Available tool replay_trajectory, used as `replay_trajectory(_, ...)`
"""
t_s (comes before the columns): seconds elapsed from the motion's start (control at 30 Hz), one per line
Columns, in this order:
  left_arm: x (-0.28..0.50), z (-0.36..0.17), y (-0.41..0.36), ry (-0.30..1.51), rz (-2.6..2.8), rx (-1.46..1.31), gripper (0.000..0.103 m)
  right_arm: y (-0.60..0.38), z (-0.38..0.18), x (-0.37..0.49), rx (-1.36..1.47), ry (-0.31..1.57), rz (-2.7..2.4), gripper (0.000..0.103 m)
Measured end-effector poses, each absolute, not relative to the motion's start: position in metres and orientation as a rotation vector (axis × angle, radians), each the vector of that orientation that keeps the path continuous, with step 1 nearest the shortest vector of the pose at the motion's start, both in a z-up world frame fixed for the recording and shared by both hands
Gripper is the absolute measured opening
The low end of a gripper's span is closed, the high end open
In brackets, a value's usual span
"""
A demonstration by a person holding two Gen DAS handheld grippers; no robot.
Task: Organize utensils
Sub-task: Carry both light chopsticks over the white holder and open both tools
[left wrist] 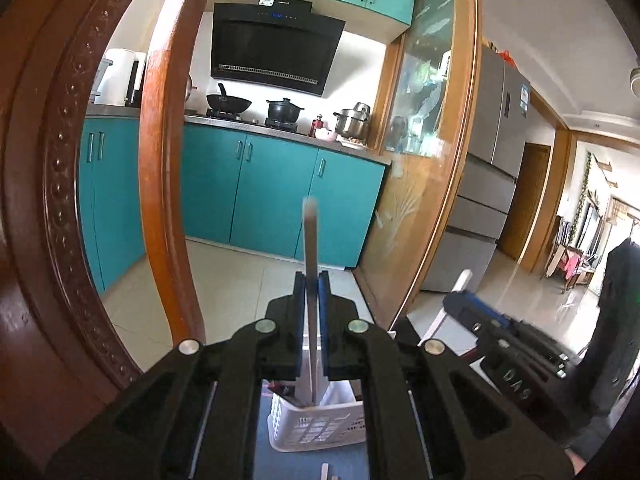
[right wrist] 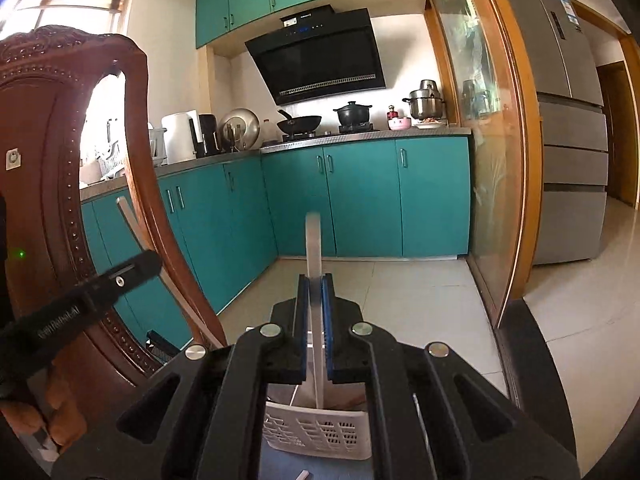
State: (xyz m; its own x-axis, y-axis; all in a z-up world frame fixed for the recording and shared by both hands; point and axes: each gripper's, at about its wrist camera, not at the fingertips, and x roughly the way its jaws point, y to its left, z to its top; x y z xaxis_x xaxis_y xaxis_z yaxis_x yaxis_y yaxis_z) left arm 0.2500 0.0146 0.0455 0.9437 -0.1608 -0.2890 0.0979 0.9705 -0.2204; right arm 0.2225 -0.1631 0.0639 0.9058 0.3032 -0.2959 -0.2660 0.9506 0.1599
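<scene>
My left gripper (left wrist: 311, 280) is clamped on a pale flat stick (left wrist: 310, 248), which stands up between the blue pads and runs down toward the white basket (left wrist: 316, 428) below. My right gripper (right wrist: 315, 282) has a second pale stick (right wrist: 314, 248) between its pads, and its lower end also reaches down to the basket (right wrist: 320, 428); the gap there looks slightly wider and I cannot tell whether the pads press on the stick. The basket sits on a blue surface, just under both sets of fingers.

A carved wooden chair back (left wrist: 60, 160) fills the left side of my left view, with its curved rail close beside the gripper. Ahead stand teal cabinets (left wrist: 280, 192), a counter with a wok (left wrist: 229, 102), a black pot (left wrist: 285, 110) and a steel pot (left wrist: 354, 120), and a black hood (left wrist: 276, 50) above. A glass sliding door (left wrist: 424, 140) in a wooden frame stands to the right, with a grey fridge (left wrist: 496, 152) behind it.

The left view alone shows my right gripper from the side at lower right, dark clothing and a bright room far right. The right view alone shows my left gripper (right wrist: 132, 270) from the side in front of the chair (right wrist: 48, 140), its stick (right wrist: 132, 216) slanting up, my hand (right wrist: 52, 408) below it, a window (right wrist: 72, 4) and a white appliance (right wrist: 180, 136) on the counter.
</scene>
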Motion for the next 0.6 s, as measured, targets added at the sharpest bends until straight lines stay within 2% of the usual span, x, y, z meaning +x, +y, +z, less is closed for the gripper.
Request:
replay_trajectory(0.1,0.245,0.043,0.013,0.312,-0.142,-0.199,0.012,-0.17,0.07,0.21,0.133,0.294,0.292,0.035)
replay_trajectory(0.2,0.239,0.047,0.014,0.292,-0.148,-0.196,0.024,-0.18,0.081,0.193,0.148,0.25,0.291,0.042)
replay_trajectory(0.4,0.203,0.052,0.01,0.209,-0.129,-0.15,0.027,-0.2,0.1,0.148,0.186,0.193,0.332,0.046)
replay_trajectory(0.53,0.181,0.031,0.008,0.198,-0.081,-0.098,0.03,-0.196,0.07,0.133,0.141,0.313,0.376,0.046)
replay_trajectory(0.6,0.18,0.007,0.008,0.236,-0.042,-0.051,0.031,-0.187,0.02,0.146,0.108,0.493,0.368,0.046)
